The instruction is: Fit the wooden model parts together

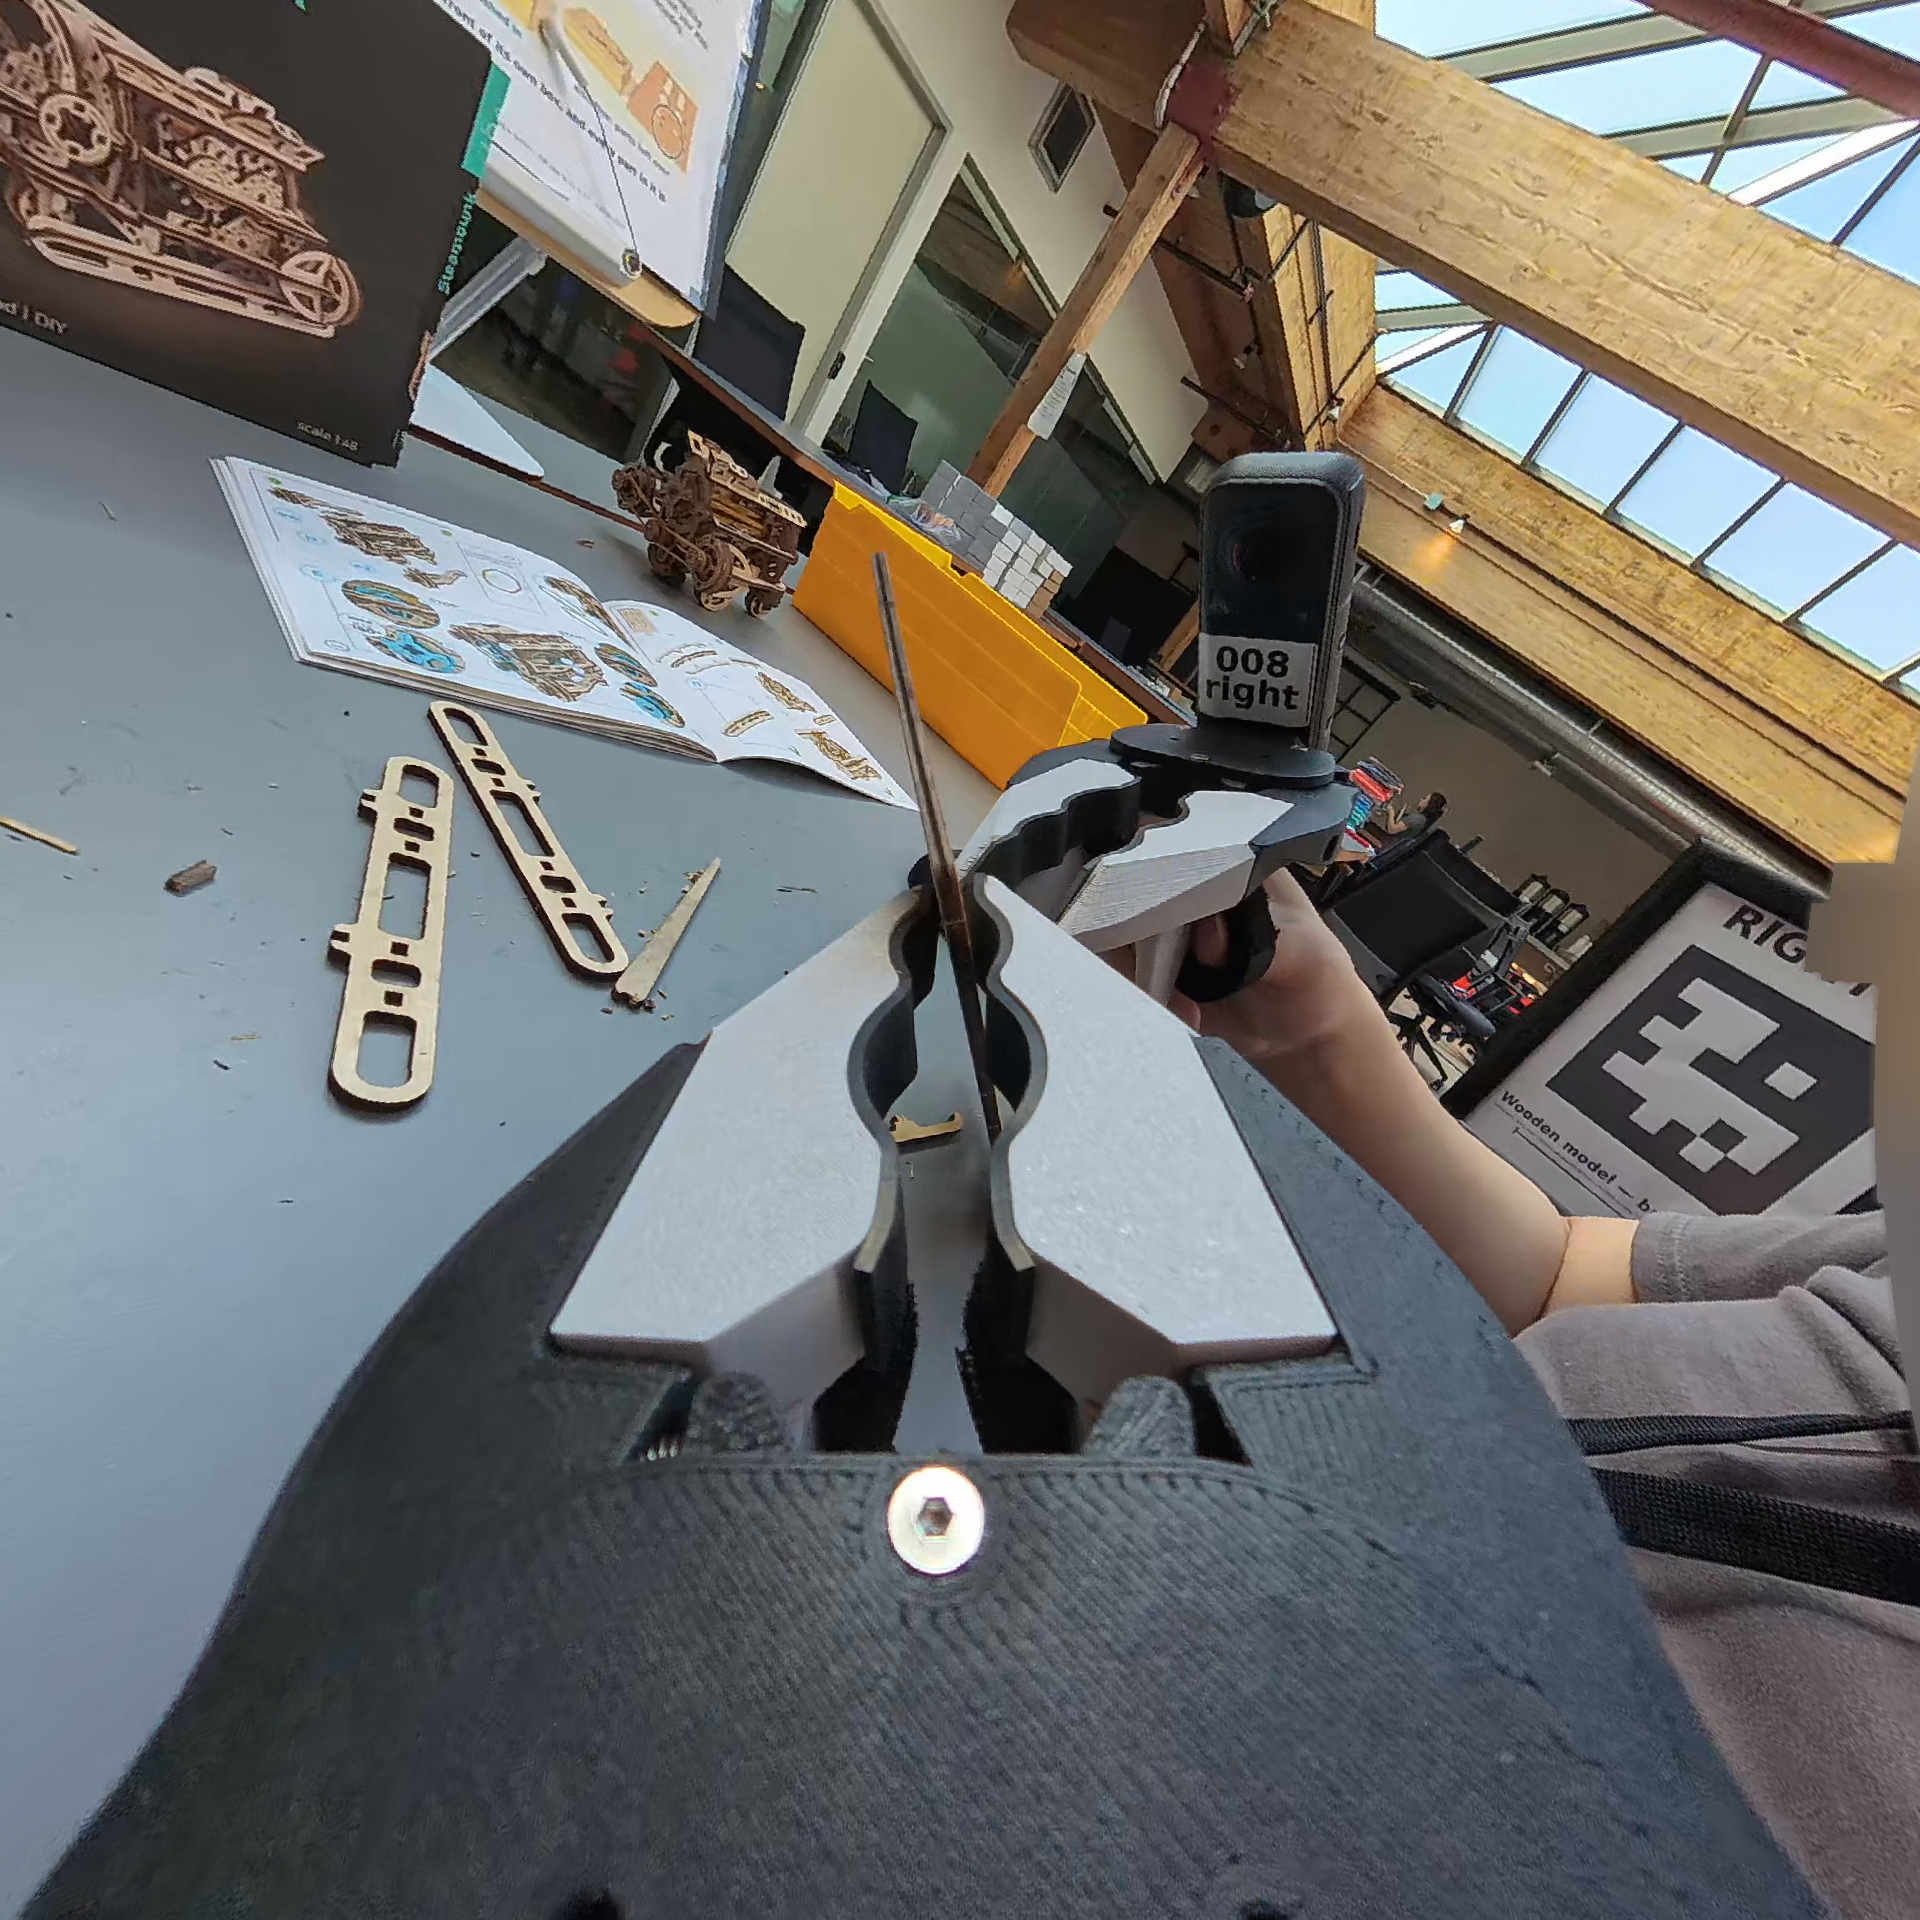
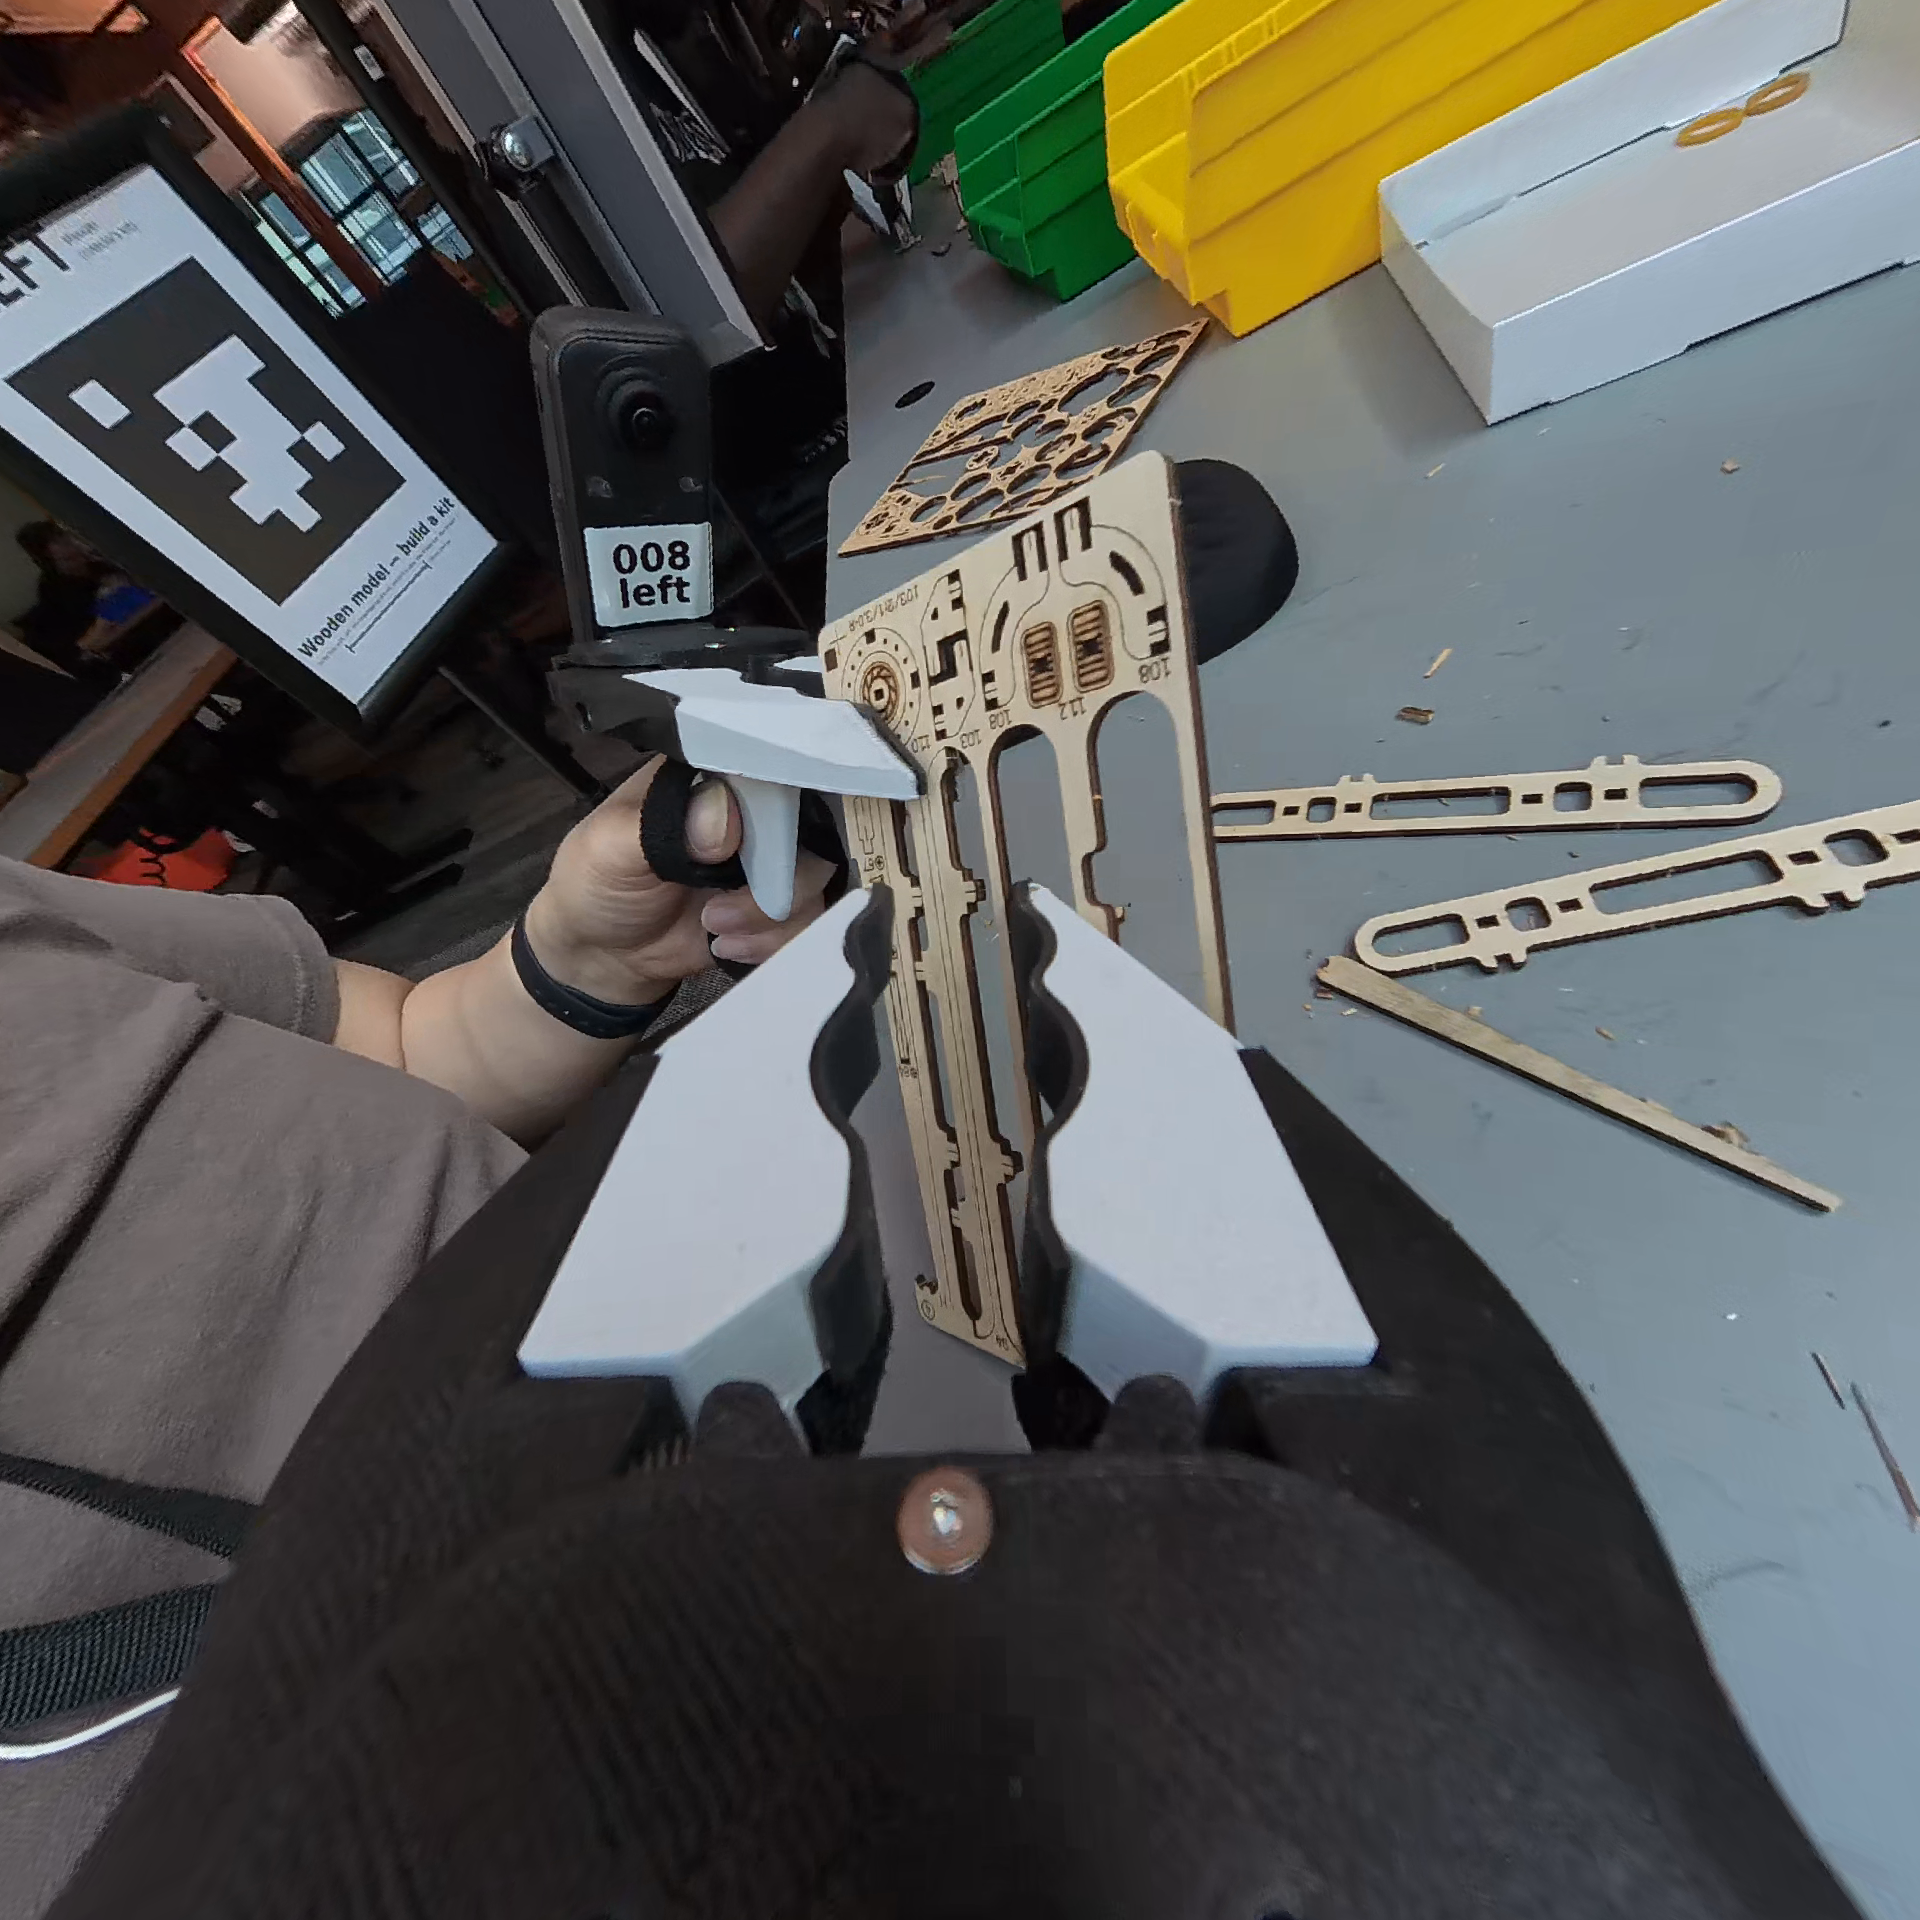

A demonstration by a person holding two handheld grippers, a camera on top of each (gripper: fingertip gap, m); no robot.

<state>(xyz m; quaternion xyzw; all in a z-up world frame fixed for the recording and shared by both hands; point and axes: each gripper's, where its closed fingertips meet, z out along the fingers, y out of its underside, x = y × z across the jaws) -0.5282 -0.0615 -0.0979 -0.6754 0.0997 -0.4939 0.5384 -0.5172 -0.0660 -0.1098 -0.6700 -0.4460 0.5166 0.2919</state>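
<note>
A thin laser-cut wooden sheet (image 2: 1132, 831) with uncut parts stands upright over the grey table (image 2: 1558, 1455). In the left wrist view the sheet (image 1: 914, 707) shows edge-on. My left gripper (image 1: 948, 914) is shut on the sheet, and in the right wrist view the left gripper (image 2: 904, 774) pinches the sheet's upper left edge. My right gripper (image 2: 954, 904) is open, its fingers apart with the sheet's lower strip standing in the gap. In the left view the right gripper (image 1: 1013, 878) sits just behind the sheet. Two long slotted wooden strips (image 2: 1496, 800) (image 2: 1642, 894) lie loose on the table.
A thin stick (image 2: 1569, 1081), a spent sheet (image 2: 1029, 436) and a black round object (image 2: 1247, 540) lie near. Yellow bin (image 2: 1247, 156), green bins (image 2: 1029, 156) and white box (image 2: 1662, 208) stand behind. An open manual (image 1: 499, 613), finished model (image 1: 712, 530) and kit box (image 1: 197, 208) are at the left. Both grippers' tips are close together, under 4 cm apart.
</note>
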